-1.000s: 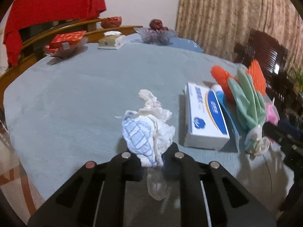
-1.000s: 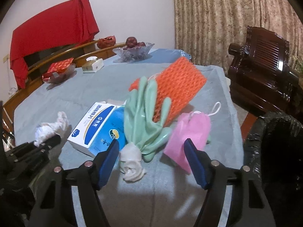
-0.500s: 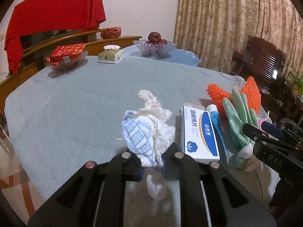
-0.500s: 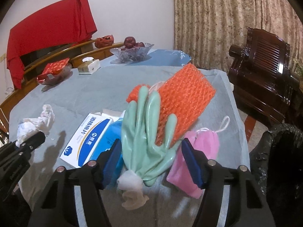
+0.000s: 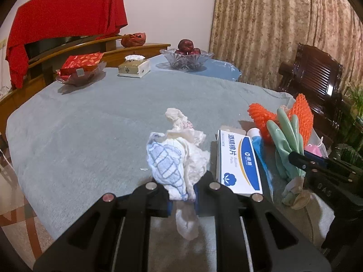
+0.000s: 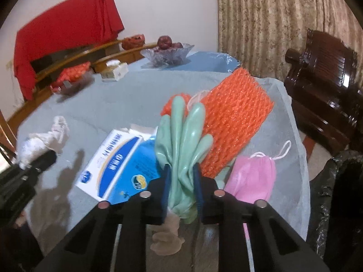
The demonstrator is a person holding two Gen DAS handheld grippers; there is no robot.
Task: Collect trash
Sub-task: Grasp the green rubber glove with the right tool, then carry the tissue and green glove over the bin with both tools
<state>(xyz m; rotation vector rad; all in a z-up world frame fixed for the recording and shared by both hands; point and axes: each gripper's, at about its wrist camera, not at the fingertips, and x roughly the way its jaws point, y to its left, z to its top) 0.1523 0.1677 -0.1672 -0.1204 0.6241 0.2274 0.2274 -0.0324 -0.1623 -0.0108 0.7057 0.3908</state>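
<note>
Crumpled tissue wad [image 5: 179,158] clamped in left tool [image 5: 181,198]; right tool [image 6: 182,188] just pinched rubbery green glove [image 6: 183,140].

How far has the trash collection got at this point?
Nothing visibly binned yet. In hand: left gripper clamps the crumpled tissue; right gripper, jaws just closed, pinches the green glove. Left: orange foam net, pink mask, white box.

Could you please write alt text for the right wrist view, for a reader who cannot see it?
The right gripper is shut on a green rubber glove lying on a grey-covered table. Beside the glove lie an orange foam net, a pink face mask and a blue-and-white box.
</note>
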